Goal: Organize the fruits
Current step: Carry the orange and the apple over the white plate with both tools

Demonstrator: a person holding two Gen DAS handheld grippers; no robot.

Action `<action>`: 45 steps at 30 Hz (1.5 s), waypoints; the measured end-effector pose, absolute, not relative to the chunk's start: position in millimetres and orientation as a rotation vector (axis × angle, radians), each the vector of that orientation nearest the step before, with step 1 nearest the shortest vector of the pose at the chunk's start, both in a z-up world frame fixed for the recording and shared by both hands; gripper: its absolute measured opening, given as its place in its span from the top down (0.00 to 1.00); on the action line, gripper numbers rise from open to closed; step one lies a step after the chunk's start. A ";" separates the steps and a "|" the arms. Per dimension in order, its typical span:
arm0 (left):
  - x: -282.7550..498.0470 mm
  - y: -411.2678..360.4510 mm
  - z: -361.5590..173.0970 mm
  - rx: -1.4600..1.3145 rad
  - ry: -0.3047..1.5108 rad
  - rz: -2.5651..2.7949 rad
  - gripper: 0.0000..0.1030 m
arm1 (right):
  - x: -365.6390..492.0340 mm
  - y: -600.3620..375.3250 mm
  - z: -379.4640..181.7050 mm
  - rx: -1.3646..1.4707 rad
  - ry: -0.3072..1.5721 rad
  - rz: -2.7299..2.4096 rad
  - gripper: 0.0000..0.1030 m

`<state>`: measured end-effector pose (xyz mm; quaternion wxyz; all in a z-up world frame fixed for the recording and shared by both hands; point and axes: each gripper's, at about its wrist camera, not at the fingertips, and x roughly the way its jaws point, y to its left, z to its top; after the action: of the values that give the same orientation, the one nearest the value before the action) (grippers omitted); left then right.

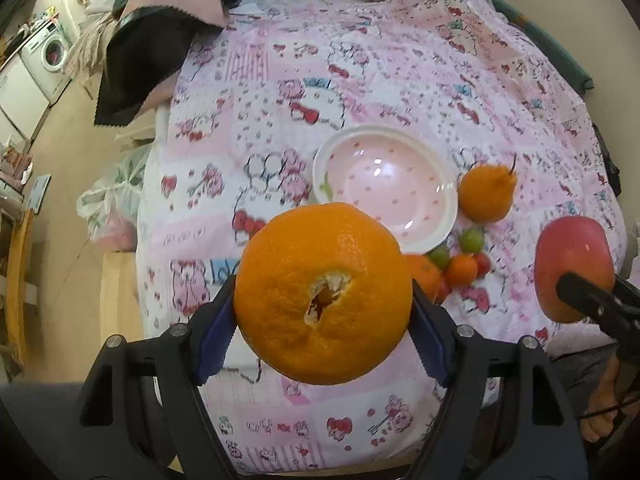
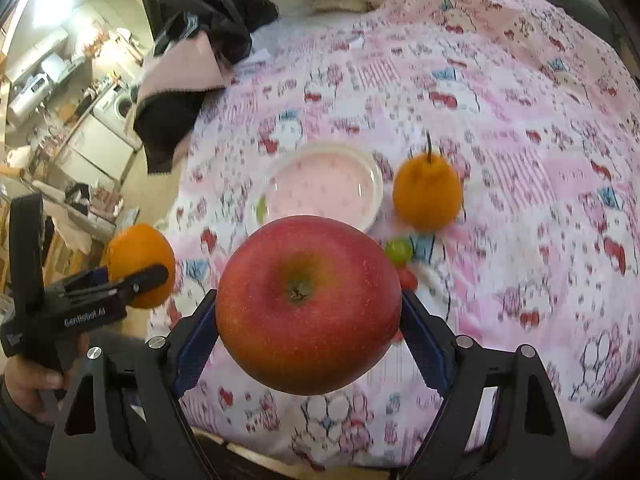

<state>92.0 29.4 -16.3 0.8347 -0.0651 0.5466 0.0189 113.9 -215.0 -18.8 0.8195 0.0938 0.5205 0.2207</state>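
Note:
My left gripper is shut on a large orange and holds it above the bed, in front of the pink dotted plate. My right gripper is shut on a red apple, also above the bed. The apple also shows at the right in the left wrist view, and the orange at the left in the right wrist view. A stemmed orange sits right of the empty plate. Small green, orange and red fruits lie in front of the plate.
The bed is covered with a pink patterned sheet. Dark and pink clothes lie at its far left corner. A plastic bag sits on the floor to the left. A washing machine stands far left.

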 end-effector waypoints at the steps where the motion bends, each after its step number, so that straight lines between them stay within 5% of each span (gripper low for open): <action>1: 98.4 28.4 -13.0 -0.128 1.155 0.032 0.27 | 122.9 -213.4 -16.0 0.200 1.103 0.475 0.15; 14: 176.0 26.5 -34.5 -0.099 1.189 -0.008 0.27 | 213.0 -180.1 -31.4 0.121 1.118 0.464 0.15; 26: 239.9 -9.7 -106.2 0.040 1.227 -0.112 0.27 | 295.1 -149.0 -105.4 0.147 1.277 0.430 0.15; 45: 279.3 -9.4 -151.0 0.078 1.289 -0.148 0.23 | 332.7 -132.2 -157.3 0.231 1.410 0.371 0.14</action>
<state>279.3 -9.4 -151.0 0.7962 0.0364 0.6000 -0.0691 332.7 -132.2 -157.3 0.7398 0.1052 0.6427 0.1693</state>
